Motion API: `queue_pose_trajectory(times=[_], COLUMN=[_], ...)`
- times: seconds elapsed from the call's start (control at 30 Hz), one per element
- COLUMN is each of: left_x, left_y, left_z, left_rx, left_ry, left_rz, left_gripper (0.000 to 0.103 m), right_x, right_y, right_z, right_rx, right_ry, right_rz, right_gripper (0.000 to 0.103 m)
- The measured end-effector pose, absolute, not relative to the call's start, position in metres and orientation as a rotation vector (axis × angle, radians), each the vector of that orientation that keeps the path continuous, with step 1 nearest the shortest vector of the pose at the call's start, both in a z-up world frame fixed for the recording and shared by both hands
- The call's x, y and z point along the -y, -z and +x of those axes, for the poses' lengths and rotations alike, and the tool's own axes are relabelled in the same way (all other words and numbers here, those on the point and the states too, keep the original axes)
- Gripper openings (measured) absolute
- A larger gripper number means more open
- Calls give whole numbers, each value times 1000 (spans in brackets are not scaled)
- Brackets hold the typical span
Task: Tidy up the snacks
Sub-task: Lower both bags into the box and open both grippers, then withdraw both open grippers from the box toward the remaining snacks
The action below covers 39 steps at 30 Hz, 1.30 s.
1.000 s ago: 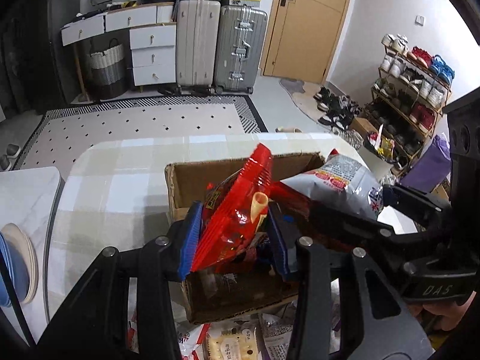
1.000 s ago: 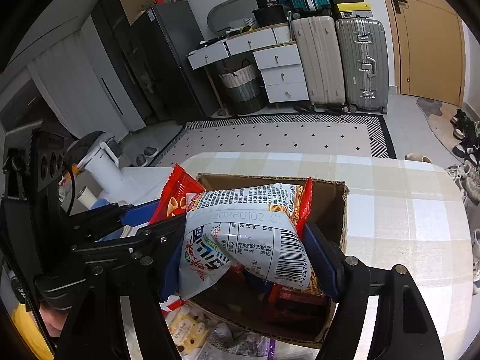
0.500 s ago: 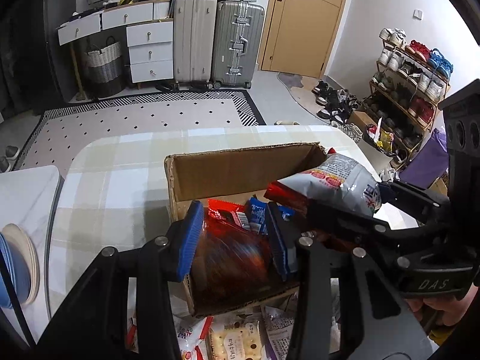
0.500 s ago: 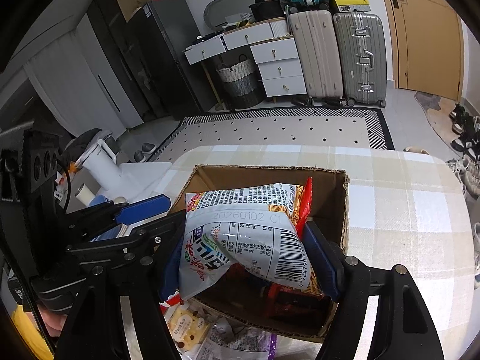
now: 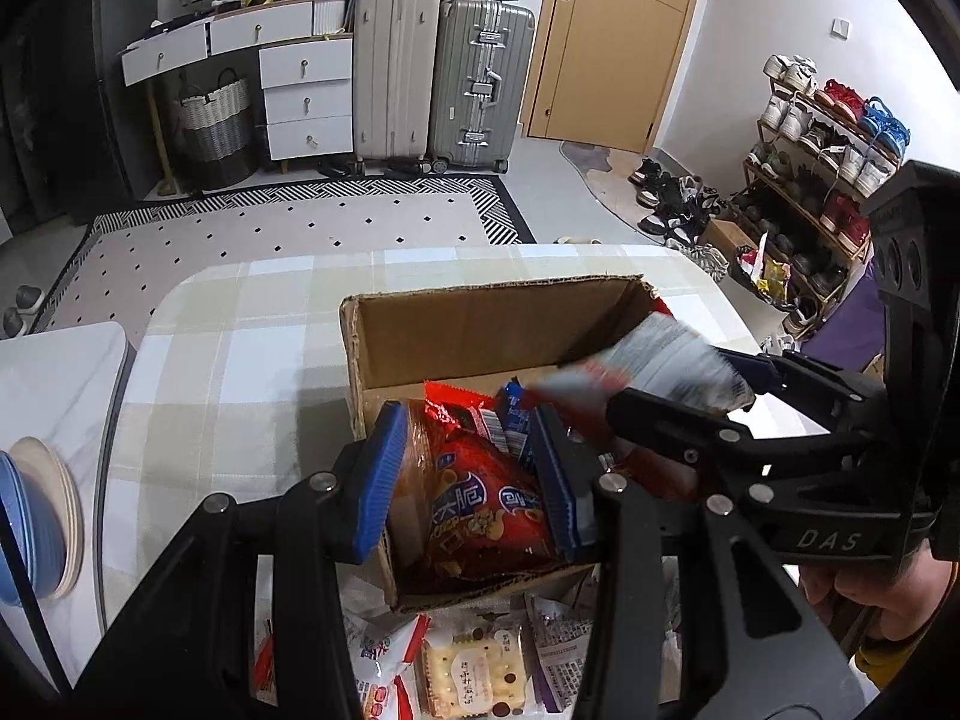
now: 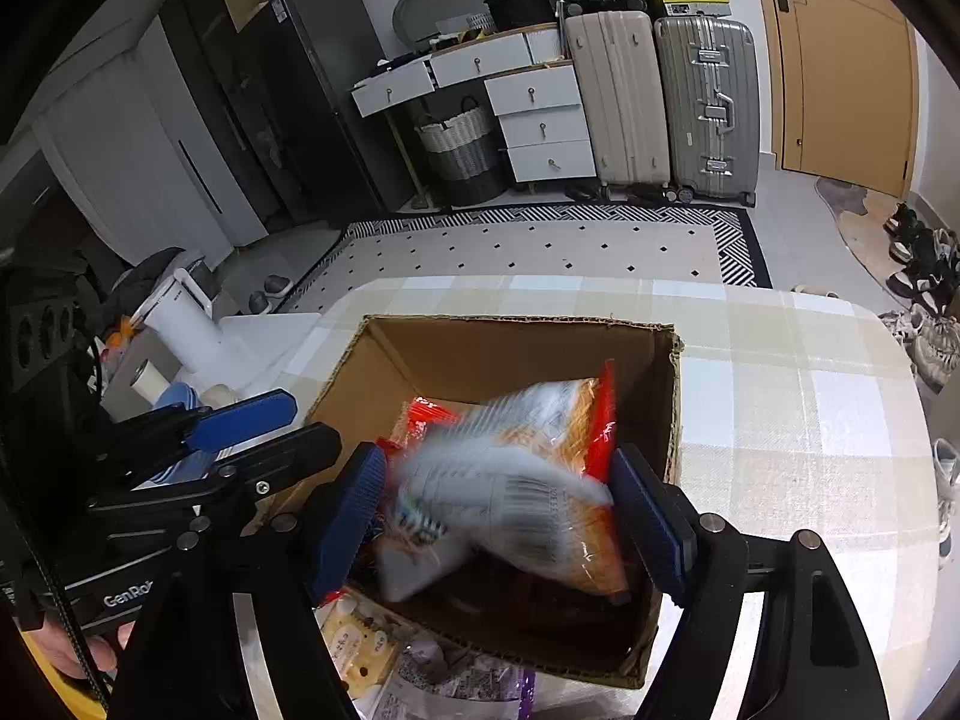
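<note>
The grey snack bag (image 6: pixel 510 480), being freed by the opening right hand-held gripper (image 6: pixel 498 516) above the cardboard box (image 6: pixel 516 354), could be caught on its rim and tipped out, while nothing is held between the narrowly parted jaws of the left hand-held gripper (image 5: pixel 468 480).

This is a lived-in home, a room by the entrance. Two suitcases (image 5: pixel 441 81) stand against the wall beside a white chest of drawers (image 5: pixel 306 102) and a woven laundry basket (image 5: pixel 216 126), near a wooden door (image 5: pixel 618 42). A shoe rack (image 5: pixel 822 168) full of sneakers, a patterned rug (image 5: pixel 288 234) and a table (image 5: pixel 240 360) under a checked cloth complete it.
</note>
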<state>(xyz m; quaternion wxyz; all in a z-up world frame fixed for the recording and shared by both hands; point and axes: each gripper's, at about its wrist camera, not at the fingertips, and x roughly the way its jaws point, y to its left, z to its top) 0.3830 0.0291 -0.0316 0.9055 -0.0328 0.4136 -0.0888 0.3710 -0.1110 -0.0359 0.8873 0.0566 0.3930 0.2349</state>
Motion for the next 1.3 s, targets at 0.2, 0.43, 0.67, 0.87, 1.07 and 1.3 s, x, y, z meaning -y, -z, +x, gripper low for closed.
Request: queue_pose_trajectory(times=[0.2, 0.43, 0.67, 0.87, 1.07, 1.3], left_x=[-32, -30, -26, -21, -22, -20], left_y=[28, 6, -32, -66, -96, -104], left_z=[371, 346, 302, 241, 169, 92], left_rx=[-858, -826, -758, -666, -572, -483], left_ry=[174, 175, 179, 181, 187, 179], left_rz=[-69, -66, -56, -18, -42, -75], left_gripper=[40, 45, 57, 72, 79, 85], right_x=[116, 124, 145, 160, 166, 158], right_y=[20, -4, -33, -48, -55, -50], right_z=[357, 329, 272, 209, 152, 96], right_rx=[-777, -731, -642, -547, -463, -391], right_ry=[-497, -513, -551, -557, -570, -540], right_rz=[127, 137, 165, 169, 221, 180], right_gripper=[79, 79, 79, 79, 86, 99])
